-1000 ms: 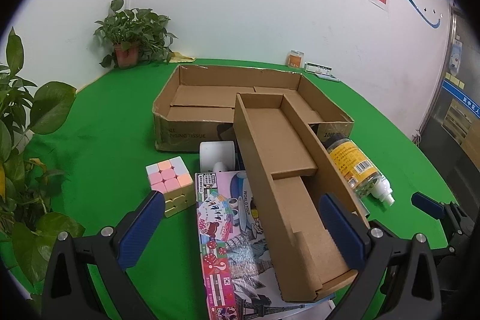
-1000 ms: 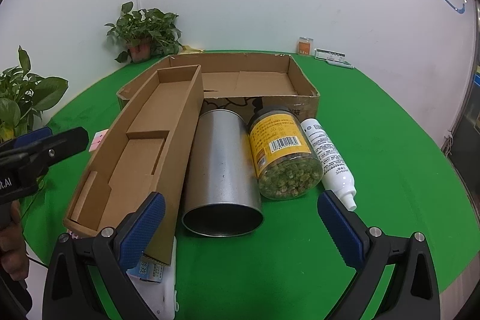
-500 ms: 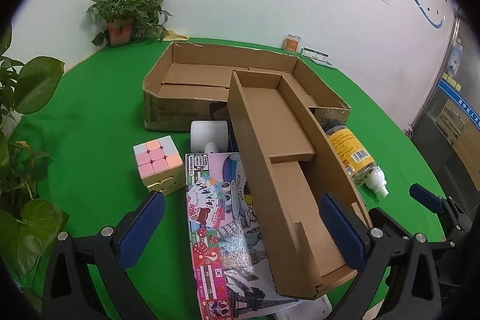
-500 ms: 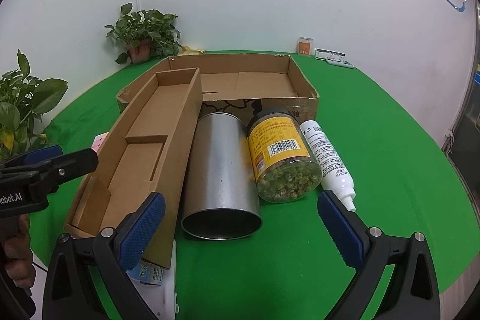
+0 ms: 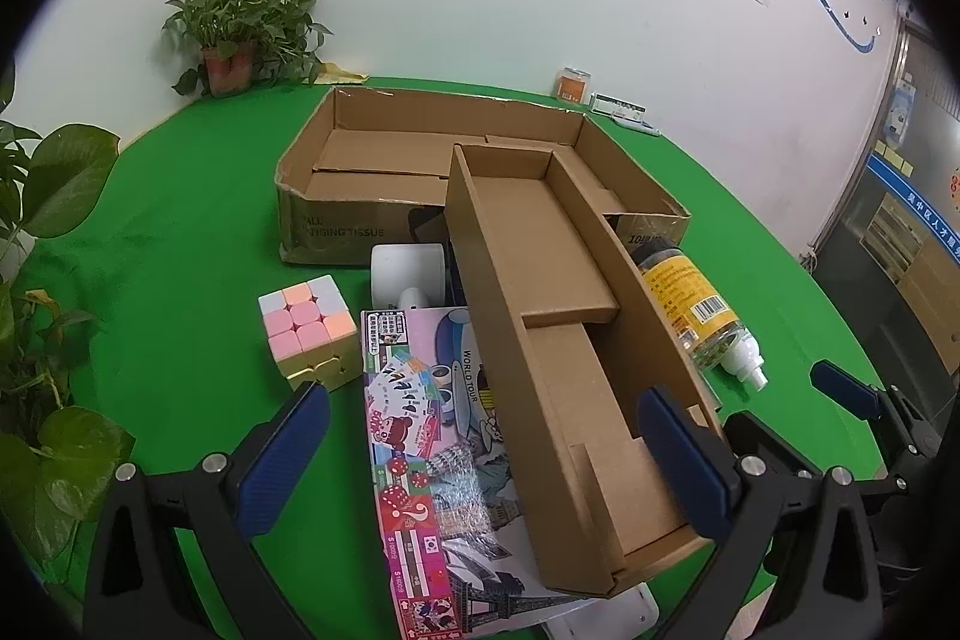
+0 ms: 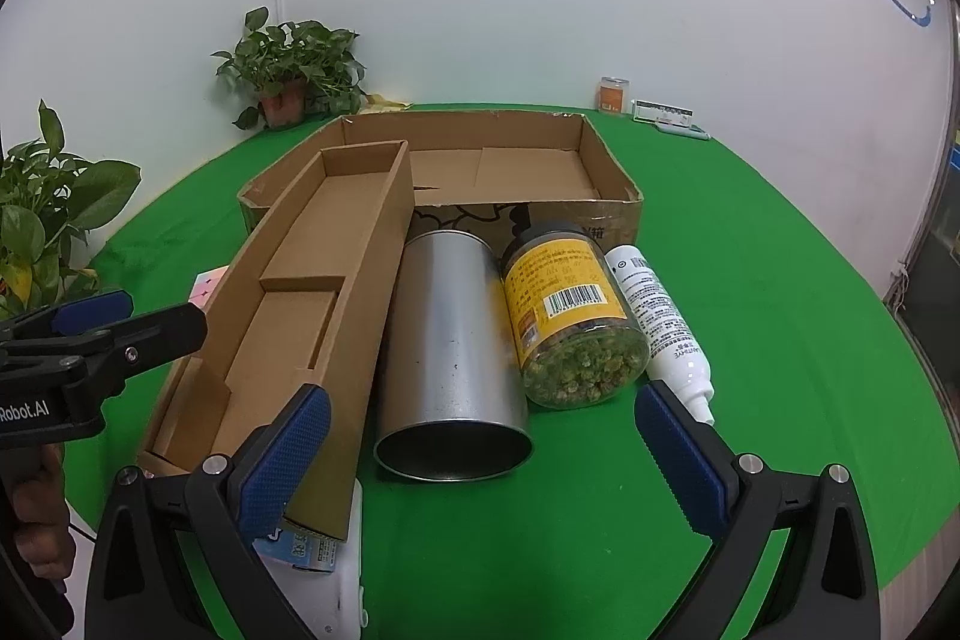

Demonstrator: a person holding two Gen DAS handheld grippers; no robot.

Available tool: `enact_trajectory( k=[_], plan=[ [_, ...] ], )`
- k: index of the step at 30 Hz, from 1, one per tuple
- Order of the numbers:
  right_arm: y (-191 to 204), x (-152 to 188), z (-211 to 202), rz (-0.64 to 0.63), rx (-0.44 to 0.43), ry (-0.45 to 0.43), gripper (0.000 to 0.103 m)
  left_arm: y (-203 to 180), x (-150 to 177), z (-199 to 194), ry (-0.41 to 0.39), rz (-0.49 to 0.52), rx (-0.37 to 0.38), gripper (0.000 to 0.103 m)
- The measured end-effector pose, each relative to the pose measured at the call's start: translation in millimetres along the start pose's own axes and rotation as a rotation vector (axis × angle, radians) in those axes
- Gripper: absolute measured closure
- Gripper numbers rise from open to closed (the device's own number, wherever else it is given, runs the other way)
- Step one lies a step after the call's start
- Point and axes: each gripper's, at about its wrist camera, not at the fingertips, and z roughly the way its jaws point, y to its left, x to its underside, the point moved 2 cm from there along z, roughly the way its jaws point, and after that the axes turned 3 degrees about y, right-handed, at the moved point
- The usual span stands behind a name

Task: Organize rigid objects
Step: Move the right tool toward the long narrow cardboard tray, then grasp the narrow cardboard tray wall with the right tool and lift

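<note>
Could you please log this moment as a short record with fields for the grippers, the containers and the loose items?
left gripper: open, holding nothing, over the game box
right gripper: open, holding nothing, before the metal can
large carton: open, at the back on the green table
narrow cardboard tray: tilted, resting on the game box
metal can: lying on its side, open end toward the camera
jar: on its side between can and white bottle
puzzle cube: left of the game box
</note>
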Motion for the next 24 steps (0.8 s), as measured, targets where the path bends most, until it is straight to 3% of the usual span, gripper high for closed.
enact_trajectory(
  k=[12,18,20,22,24],
  plan=[
    [5.5,-6.9,-7.0,0.000,-0.046,-0.019,0.001,3.8,-1.2,7.3,0.032,-0.024,0.037,0.004],
    [19.6,-17.9,-9.1,-0.038,-0.108,-0.009,0.002,9.0,-3.0,19.1,0.081,-0.053,0.087,0.027],
    [28.5,-20.9,-5.5,-0.067,-0.122,0.010,0.012,9.8,-1.6,23.6,0.102,-0.058,0.109,0.031],
    [36.1,-20.8,-1.6,-0.076,-0.124,0.036,0.022,11.0,1.2,29.4,0.131,-0.075,0.137,0.045],
    [43.7,-18.6,3.6,-0.092,-0.123,0.064,0.042,11.5,4.0,35.1,0.165,-0.092,0.201,0.054]
  ],
)
